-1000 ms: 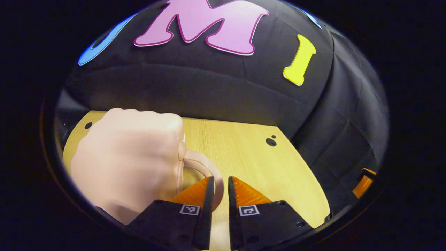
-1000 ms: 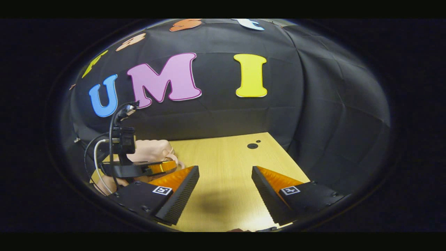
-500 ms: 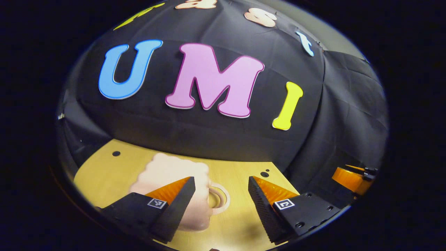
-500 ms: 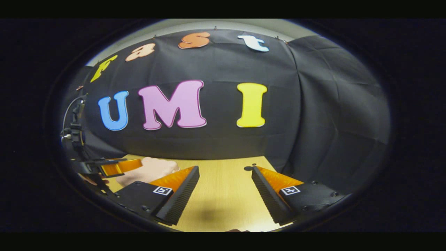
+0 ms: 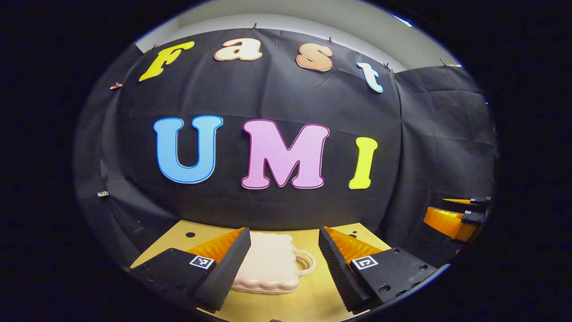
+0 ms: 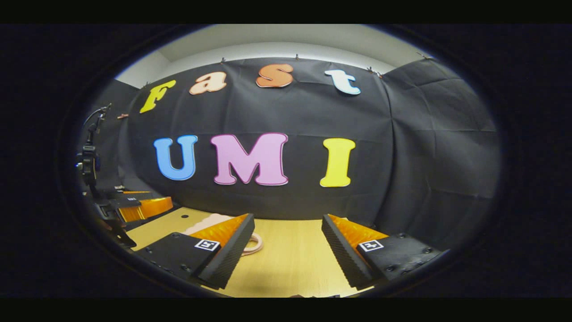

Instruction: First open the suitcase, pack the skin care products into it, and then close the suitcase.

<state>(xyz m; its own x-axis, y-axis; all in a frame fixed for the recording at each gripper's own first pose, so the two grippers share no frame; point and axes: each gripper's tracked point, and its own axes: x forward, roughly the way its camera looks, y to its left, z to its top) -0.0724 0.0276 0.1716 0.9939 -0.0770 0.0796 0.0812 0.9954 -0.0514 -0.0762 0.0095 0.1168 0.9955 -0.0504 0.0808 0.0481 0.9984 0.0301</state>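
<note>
Since the suitcase [image 5: 268, 264] lies shut on the counter [image 5: 313, 295], packing is judged finished; both grippers [image 5: 282, 264] [image 6: 288, 250] are held apart, nothing gripped.

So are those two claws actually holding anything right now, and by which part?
Nothing is held. The left gripper is open, with the pink suitcase lying shut on the table beyond its fingers, untouched. The right gripper is open over bare table.
</note>
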